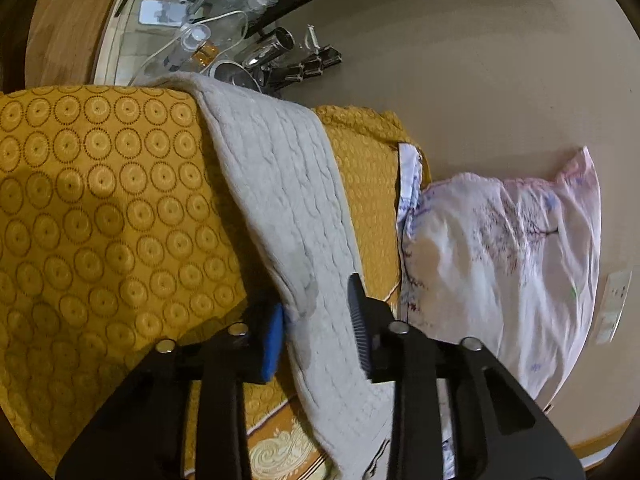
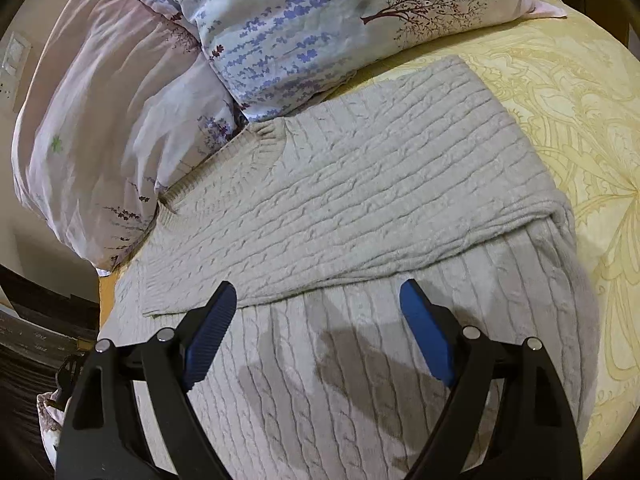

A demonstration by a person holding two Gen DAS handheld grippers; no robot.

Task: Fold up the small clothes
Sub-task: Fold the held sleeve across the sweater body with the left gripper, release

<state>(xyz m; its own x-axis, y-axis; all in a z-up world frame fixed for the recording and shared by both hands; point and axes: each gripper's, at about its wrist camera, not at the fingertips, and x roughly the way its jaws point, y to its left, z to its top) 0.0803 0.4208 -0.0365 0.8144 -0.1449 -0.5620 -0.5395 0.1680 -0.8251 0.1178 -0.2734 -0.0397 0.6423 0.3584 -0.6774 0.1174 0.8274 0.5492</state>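
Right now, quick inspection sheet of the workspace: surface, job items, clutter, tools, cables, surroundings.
Surface: bed with a yellow patterned bedspread.
Job's things: grey cable-knit sweater, partly folded, one layer lying over the lower part.
Clutter: bottles and metal items on a side surface beyond the bed.
Tools: left tool open, sweater edge between its fingers; right tool open above the sweater.
Cables: white cable among the clutter.
Surroundings: two floral pillows, beige wall, wall outlet.

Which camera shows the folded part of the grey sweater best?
The right wrist view: the grey sweater lies spread on the bed, its top part folded over the lower part, neckline visible. The left wrist view shows only a narrow strip running between the open left claw.
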